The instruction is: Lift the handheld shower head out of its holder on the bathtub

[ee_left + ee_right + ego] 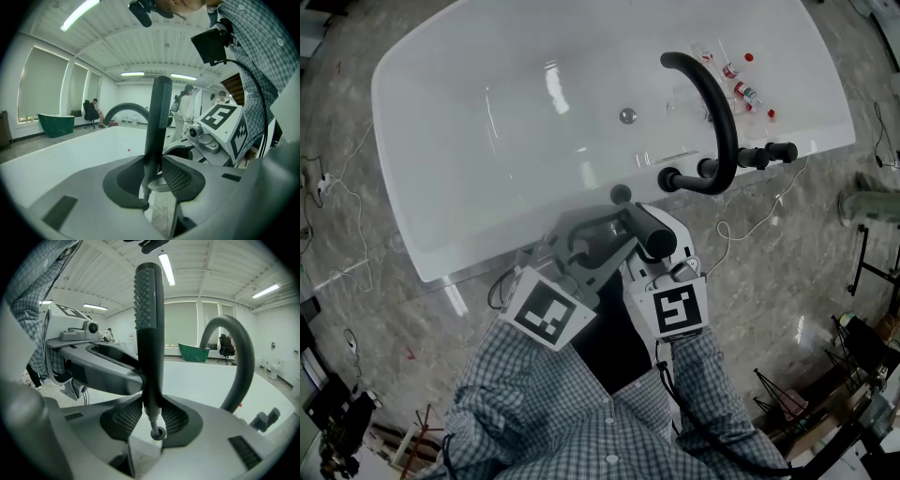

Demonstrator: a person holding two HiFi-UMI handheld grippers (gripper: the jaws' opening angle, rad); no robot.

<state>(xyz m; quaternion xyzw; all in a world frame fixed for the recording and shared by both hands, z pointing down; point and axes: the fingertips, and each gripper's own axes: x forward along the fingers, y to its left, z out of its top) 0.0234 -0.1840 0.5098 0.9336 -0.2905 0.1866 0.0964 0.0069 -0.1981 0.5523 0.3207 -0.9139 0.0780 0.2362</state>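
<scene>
Left claw: clenched on the dark stem of the handheld shower head, which stands upright between its pads. Right claw: likewise clamped on the same stem, just above its ring-shaped lower tip, and the studded spray end rises above the jaws. The two claws sit close side by side, their marker cubes toward the person's checked shirt. The shower head is held at the near rim of the white bathtub, just beside a small round fitting on that rim. A black arched faucet and its knobs stand on the rim to the right. Small red-capped bottles lie near the faucet's arch.
</scene>
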